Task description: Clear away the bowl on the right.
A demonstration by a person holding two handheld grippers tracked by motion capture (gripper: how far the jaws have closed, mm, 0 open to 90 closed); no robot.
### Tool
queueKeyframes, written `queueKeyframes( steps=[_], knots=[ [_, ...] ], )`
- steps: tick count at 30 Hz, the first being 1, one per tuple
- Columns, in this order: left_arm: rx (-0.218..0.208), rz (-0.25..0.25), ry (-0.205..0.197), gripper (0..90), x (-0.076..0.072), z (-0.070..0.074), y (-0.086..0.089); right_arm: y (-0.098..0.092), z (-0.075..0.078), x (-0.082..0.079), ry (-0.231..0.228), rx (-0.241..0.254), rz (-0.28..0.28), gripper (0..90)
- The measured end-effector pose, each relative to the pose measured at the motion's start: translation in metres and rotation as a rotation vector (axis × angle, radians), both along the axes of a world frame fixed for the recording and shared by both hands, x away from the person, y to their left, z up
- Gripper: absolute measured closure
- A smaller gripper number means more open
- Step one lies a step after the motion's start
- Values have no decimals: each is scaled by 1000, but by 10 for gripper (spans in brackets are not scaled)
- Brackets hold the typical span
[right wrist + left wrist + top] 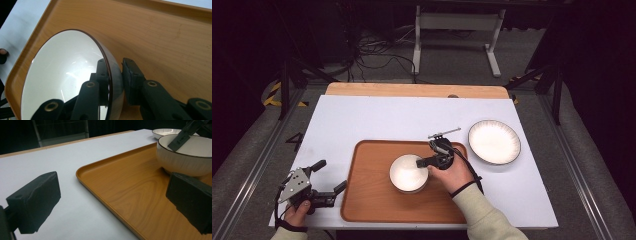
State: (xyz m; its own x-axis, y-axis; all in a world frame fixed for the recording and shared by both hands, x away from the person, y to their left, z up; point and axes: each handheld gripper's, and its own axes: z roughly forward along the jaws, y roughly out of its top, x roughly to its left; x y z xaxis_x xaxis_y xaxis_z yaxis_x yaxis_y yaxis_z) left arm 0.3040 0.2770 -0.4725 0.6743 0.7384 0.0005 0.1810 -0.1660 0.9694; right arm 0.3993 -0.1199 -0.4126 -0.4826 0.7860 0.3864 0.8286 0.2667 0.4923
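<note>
1. The table has a white top, with a strip of bare wood along its far edge.
2. A wooden tray lies on the near middle of the table; its raised rim and grain show in the left gripper view.
3. A white plate with a dark rim sits flat on the table, just beside the tray's far right corner.
4. A white bowl with a dark rim stands on the tray, right of its centre. It shows in the left gripper view and the right gripper view.
5. The right gripper pinches the bowl's right rim. In the right gripper view, one jaw is inside the bowl and the other is against the outer wall.
6. The left gripper rests at the near left corner of the table, held by the person's left hand. Its jaws are spread wide with nothing between them; in the left gripper view, one jaw sits over the white top and the other over the tray.
</note>
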Motion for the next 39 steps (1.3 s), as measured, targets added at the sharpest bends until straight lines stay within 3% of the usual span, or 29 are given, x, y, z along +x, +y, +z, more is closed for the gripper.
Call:
queueKeyframes(
  steps=[7,10,15,21,23,27,32,39],
  knots=[
    [0,0,0,2,0,0,0,-2,-3,0,-6,-20,3,757],
    [3,-2,0,2,0,0,0,-4,-4,0,-7,3,-2,745],
    [4,-4,10,2,1,0,-1,-8,1,-2,-59,33,-1,709],
    [10,-6,8,2,1,0,0,-17,10,-7,-194,72,13,643],
    [11,-7,8,2,1,0,0,-20,14,-10,-274,91,29,618],
    [12,-7,12,2,1,1,0,-23,20,-16,-373,122,66,578],
    [12,-5,14,2,1,1,-1,-28,27,-25,-541,142,121,544],
    [10,-2,8,2,0,0,-1,-36,30,-30,-643,158,166,492]
  ],
)
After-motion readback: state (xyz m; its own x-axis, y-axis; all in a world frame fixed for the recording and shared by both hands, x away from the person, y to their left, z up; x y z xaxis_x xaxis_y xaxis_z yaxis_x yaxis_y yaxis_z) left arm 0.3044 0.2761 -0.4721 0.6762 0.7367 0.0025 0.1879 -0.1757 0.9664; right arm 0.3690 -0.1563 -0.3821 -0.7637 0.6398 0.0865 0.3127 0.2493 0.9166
